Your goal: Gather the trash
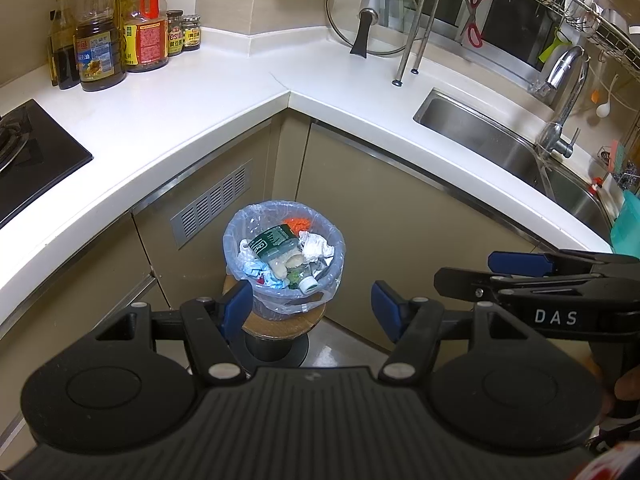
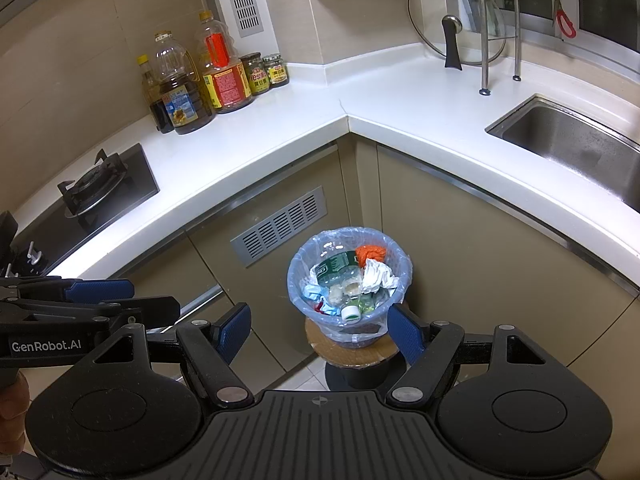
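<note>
Both grippers, left (image 1: 310, 306) and right (image 2: 320, 330), hang wide open and empty, with the full bin (image 1: 285, 255) on its stool dead ahead and below, roughly equally near both.

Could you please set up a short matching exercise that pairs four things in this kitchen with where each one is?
Things:
1. plastic bottle
2. oil bottles
3. glass lid
4. scissors

Places:
A. hanging up by the window
B. lying in the bin among crumpled paper
C. leaning upright in the counter corner
D. standing in a group by the stove

Pairs: 1-B, 2-D, 3-C, 4-A
</note>
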Demonstrator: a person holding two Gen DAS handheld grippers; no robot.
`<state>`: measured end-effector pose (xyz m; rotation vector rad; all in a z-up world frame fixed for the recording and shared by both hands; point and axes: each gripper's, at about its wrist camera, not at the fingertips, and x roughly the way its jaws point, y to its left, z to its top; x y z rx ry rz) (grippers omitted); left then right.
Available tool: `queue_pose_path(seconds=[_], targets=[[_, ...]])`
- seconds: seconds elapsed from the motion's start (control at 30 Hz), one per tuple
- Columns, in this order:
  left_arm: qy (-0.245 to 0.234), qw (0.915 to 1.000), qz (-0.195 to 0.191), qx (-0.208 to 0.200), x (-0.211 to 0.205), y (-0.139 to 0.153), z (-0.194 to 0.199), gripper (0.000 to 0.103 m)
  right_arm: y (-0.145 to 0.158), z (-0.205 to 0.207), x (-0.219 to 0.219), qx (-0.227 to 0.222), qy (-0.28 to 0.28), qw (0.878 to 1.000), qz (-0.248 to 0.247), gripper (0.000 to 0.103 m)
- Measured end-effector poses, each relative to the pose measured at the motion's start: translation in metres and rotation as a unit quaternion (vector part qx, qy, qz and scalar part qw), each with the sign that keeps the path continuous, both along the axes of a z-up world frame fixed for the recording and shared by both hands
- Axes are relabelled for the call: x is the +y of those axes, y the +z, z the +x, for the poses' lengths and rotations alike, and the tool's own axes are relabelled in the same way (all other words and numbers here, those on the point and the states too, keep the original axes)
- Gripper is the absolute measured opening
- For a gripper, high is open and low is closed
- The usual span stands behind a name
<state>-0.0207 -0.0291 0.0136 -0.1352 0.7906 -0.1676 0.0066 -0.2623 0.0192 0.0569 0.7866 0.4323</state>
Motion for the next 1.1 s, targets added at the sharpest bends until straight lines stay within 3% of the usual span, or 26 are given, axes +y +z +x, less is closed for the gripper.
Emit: queue_pose_path(seconds=[1.1], targets=[[0.0, 1.0, 0.001, -0.009, 0.0004, 0.0065, 0.003, 0.063, 0.0015, 0.0023, -0.0007, 0.0, 0.003, 1.0, 0.001, 0.075]])
